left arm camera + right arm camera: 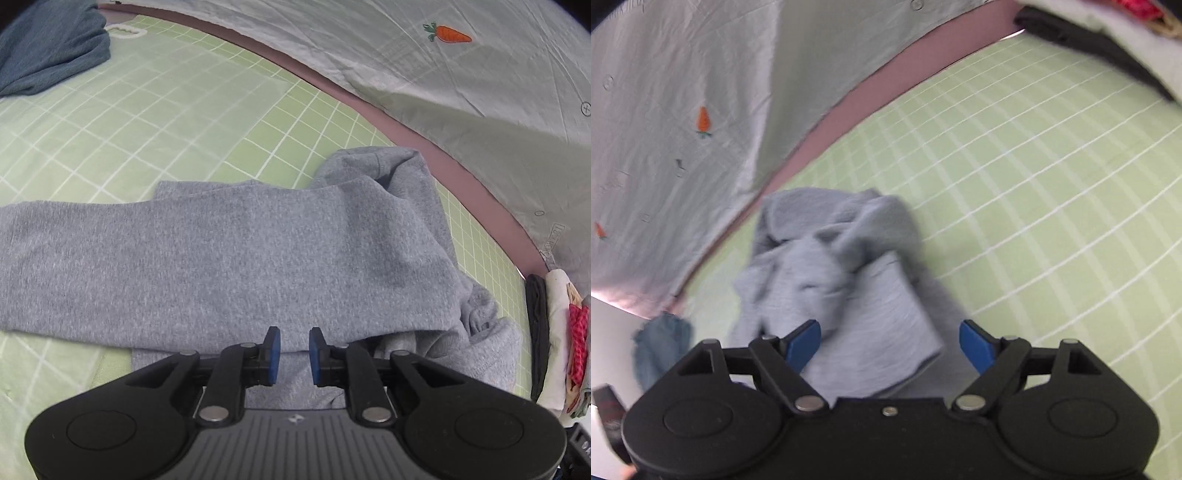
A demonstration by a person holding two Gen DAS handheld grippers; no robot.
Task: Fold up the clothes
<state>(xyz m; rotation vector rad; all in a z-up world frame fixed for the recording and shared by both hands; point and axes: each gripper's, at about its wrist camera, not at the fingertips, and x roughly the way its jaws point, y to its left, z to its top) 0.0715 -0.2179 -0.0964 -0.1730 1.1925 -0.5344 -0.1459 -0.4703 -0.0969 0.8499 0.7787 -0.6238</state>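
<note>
Grey sweatshirt [236, 258] spread on green checked sheet [166, 122] of a bed; one sleeve laid flat across the body toward the left of the left wrist view, hood end bunched at the right, near the mauve edge strip [424, 144]. Left claw [294, 356]: blue pads [274, 354] close together with a narrow gap, nothing between them, poised just over the near hem of the sweatshirt. Right claw [889, 343]: jaws spread wide, empty, above the crumpled hood and folded portion of the same garment [849, 288]; picture blurred. Dark teal garment [48, 44] heaped at the far left corner of the sheet, well apart from the sweatshirt. Pale grey cover with embroidered carrots [448, 33] beyond the mauve strip. Stack of folded items [557, 332], black, white and red, at the right edge of the bed. White loop handle [125, 31] just beside the teal garment
</note>
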